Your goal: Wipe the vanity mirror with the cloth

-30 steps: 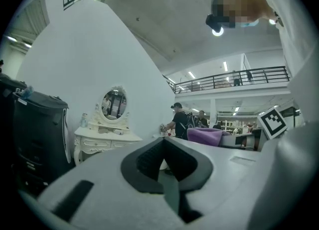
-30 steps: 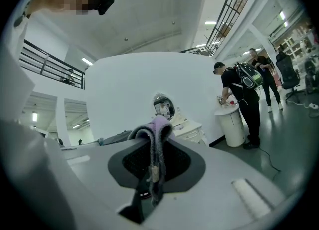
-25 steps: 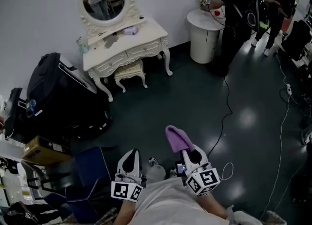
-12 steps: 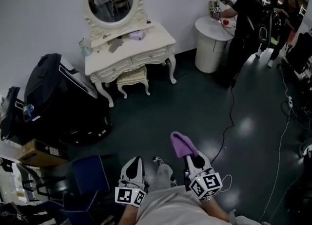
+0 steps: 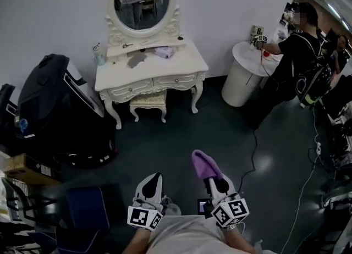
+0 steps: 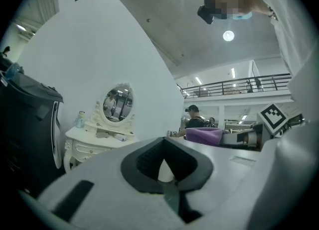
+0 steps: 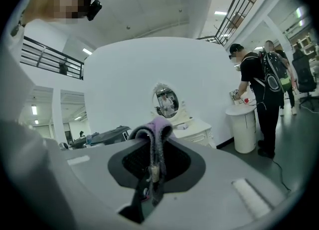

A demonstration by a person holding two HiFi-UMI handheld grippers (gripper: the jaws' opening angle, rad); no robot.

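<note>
Head view looked pretty dim with glare on the dark floor (image 5: 264, 163), and gripper views warped badly at the edges.

One vanity mirror (image 5: 142, 0), one cloth (image 5: 204, 165), two hand-held grippers (image 5: 154, 177) (image 5: 213, 179).

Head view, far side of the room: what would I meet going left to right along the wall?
Bulky black object → white vanity table → round white side table → person in black.
</note>
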